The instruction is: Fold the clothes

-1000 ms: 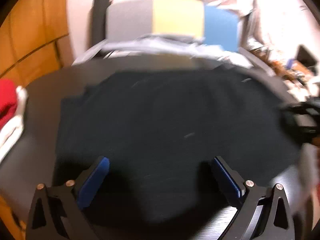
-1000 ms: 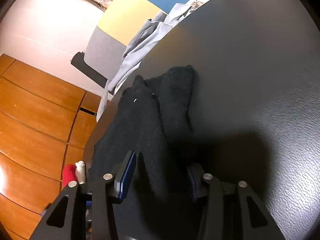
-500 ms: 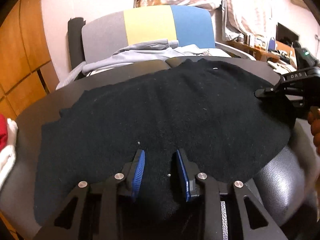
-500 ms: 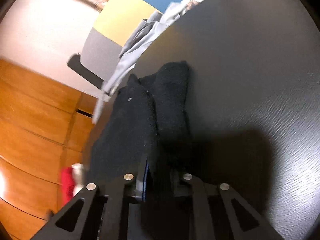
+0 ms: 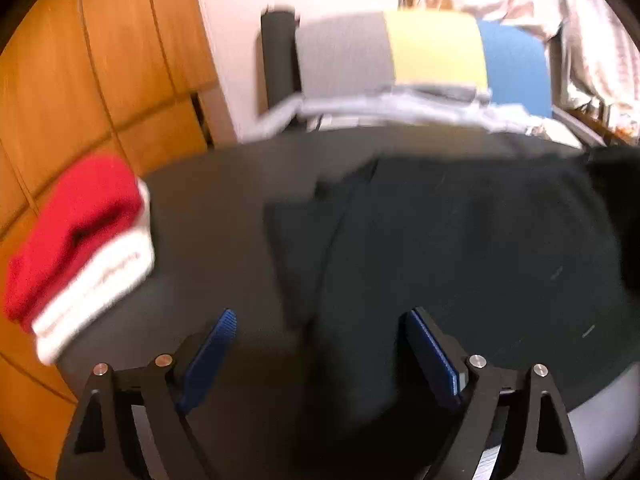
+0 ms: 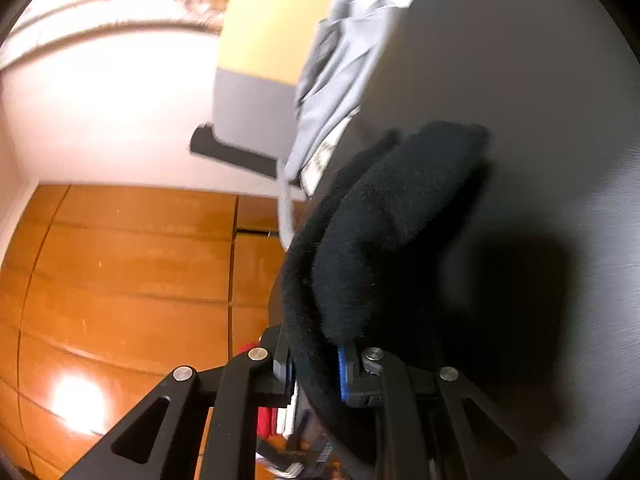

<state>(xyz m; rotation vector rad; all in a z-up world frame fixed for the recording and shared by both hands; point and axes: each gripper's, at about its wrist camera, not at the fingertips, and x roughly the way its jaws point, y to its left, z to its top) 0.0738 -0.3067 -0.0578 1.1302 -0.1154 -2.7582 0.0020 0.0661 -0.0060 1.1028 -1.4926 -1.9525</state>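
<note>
While the left tongs (image 5: 318, 354) were pinched together on the near hem of the black garment (image 5: 460, 248) half a second back, they now stand wide apart with nothing between them, and the view has swung left. Right tongs (image 6: 314, 364) were clamped on the same cloth then and are clamped on it now, carrying a thick fuzzy roll of it (image 6: 400, 220) up off the dark table (image 6: 540, 100). Reads as one end let go so the right side can carry its edge across; how far the fold has got, can't tell. Garment lies on the table, right of centre in the left view, one layer overlapping another along a diagonal edge, blurred. Folded red-and-white stack (image 5: 80, 248) sits well apart at the table's left edge. Grey clothes (image 5: 400, 104) lie on the chair (image 5: 436, 48) behind.
</note>
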